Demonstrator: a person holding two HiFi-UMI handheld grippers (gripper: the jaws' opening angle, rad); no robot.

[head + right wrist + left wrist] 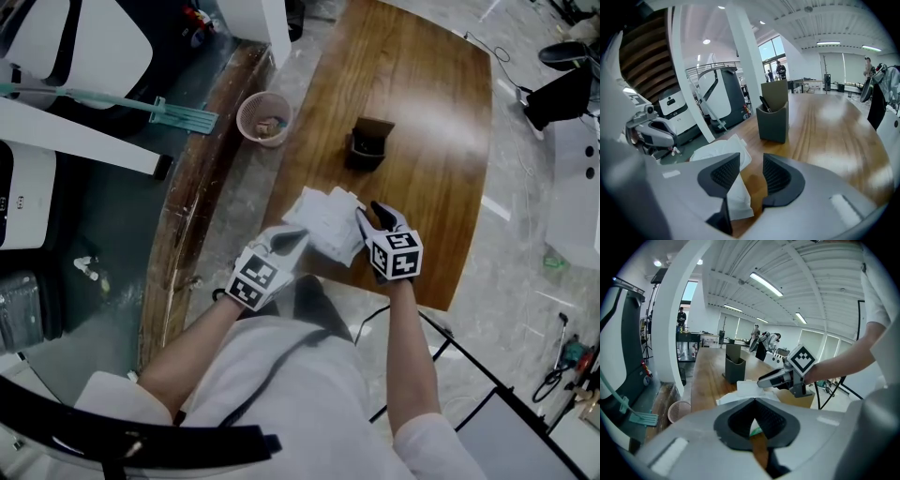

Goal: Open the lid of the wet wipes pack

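Observation:
The white wet wipes pack [326,221] lies crumpled near the front edge of the wooden table [422,122]. My left gripper [298,240] sits at the pack's left end. In the left gripper view its jaws [754,401] meet at the tips, with a sliver of white and green pack pinched between the pads. My right gripper [370,217] is at the pack's right side. In the right gripper view its jaws [751,161] stand apart with bare wood in the gap. The pack [723,151] shows just behind and under the left finger there.
A dark holder box [367,143] stands mid-table beyond the pack. A pink mesh basket [263,118] sits on the floor left of the table. White machines and a green-headed tool [178,114] fill the left side. The table's front edge is right below my hands.

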